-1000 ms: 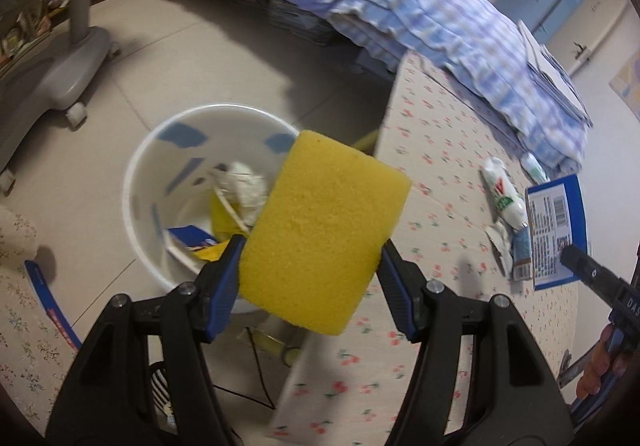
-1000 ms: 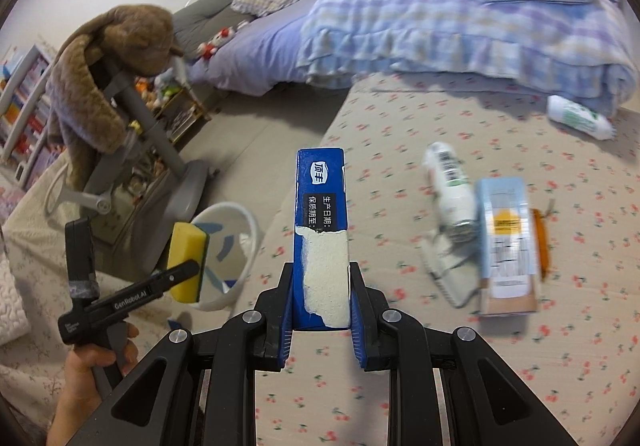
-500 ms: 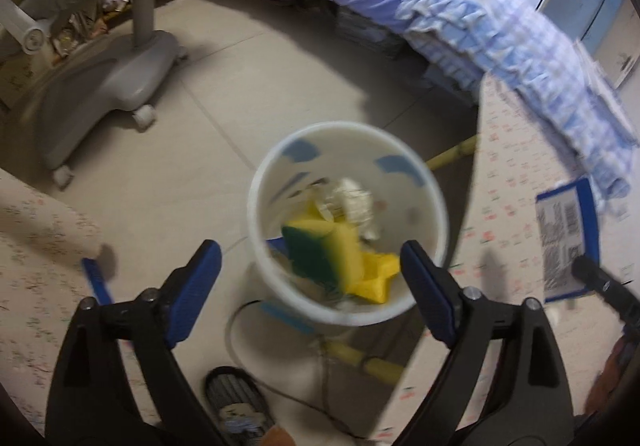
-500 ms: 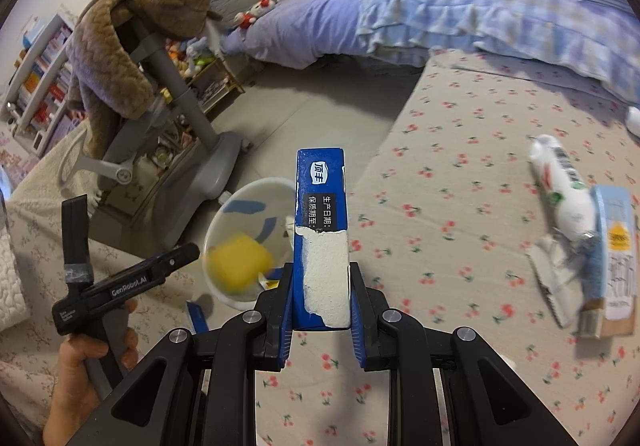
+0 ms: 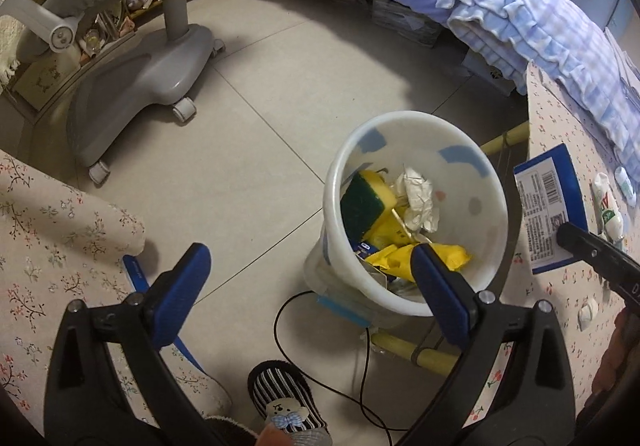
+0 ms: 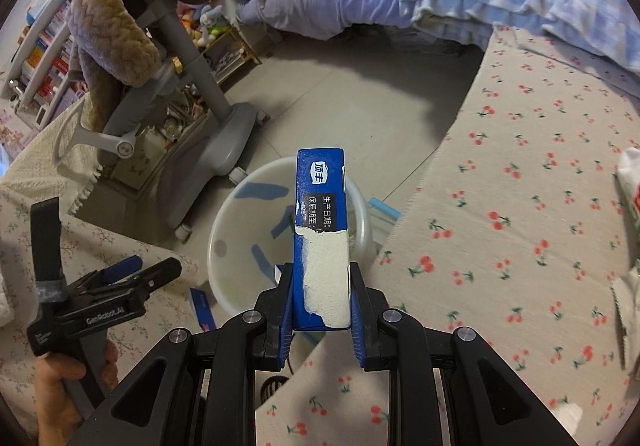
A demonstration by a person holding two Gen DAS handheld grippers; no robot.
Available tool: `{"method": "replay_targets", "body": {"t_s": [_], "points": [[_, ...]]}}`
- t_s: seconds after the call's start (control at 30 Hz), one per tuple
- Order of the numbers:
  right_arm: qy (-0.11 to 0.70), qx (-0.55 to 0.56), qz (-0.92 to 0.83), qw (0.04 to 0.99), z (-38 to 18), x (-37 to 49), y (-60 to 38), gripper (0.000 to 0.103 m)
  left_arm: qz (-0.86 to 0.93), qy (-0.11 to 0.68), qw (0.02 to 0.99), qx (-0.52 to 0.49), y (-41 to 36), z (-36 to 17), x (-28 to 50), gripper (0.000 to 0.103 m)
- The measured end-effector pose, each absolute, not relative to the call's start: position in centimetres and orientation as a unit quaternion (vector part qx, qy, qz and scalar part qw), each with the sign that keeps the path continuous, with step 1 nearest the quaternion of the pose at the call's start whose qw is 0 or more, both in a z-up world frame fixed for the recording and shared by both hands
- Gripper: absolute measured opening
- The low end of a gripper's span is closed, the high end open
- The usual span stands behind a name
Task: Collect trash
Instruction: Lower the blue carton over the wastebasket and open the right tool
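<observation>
The white bin [image 5: 332, 182] stands on the floor beside the table and holds a yellow-green sponge [image 5: 366, 202], crumpled paper [image 5: 418, 198] and yellow wrappers [image 5: 400, 254]. My left gripper [image 5: 308, 258] hangs above the bin's near left side; its jaws are opening, with nothing between them. My right gripper [image 6: 320, 274] is shut on a flat blue box [image 6: 320, 214] with a torn white patch. It holds the box upright over the table's edge, with the bin [image 6: 224, 230] just beyond. In the left wrist view the blue box [image 5: 548, 206] hovers right of the bin.
A cherry-print cloth covers the table [image 6: 520, 206], with a white tube [image 5: 608, 206] and scraps lying on it. A grey wheeled chair base [image 5: 152, 70] stands on the floor at the left. A striped slipper [image 5: 284, 394], a black cable [image 5: 360, 386] and a floral cushion [image 5: 60, 230] are nearby.
The sponge left my left gripper and now lies in the bin; the left jaws spread wide. My right gripper carried the blue box leftward, from over the table to the bin.
</observation>
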State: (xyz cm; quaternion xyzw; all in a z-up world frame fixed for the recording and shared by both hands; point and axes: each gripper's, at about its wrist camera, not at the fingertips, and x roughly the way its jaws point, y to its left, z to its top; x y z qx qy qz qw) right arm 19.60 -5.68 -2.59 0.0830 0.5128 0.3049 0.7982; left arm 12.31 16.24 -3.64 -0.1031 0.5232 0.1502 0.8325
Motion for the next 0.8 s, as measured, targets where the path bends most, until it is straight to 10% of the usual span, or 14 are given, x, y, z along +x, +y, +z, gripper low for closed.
{"method": "replay_targets", "body": {"t_s": [0.1, 0.2, 0.8], "points": [[0.508, 0.091, 0.326, 0.792, -2.9, 20.1, -5.2, 0.031, 0.149, 0.525, 0.831, -0.106, 16.3, -3.7, 12.4, 0.100], [0.505, 0.098, 0.323, 0.794, -2.9, 20.2, -5.5, 0.075, 0.149, 0.525, 0.831, -0.103, 16.2, -3.7, 12.5, 0.100], [0.493, 0.076, 0.262, 0.826, -0.2, 17.2, -11.8, 0.081, 0.117, 0.524, 0.837, -0.104, 13.7, -3.5, 12.1, 0.100]]}}
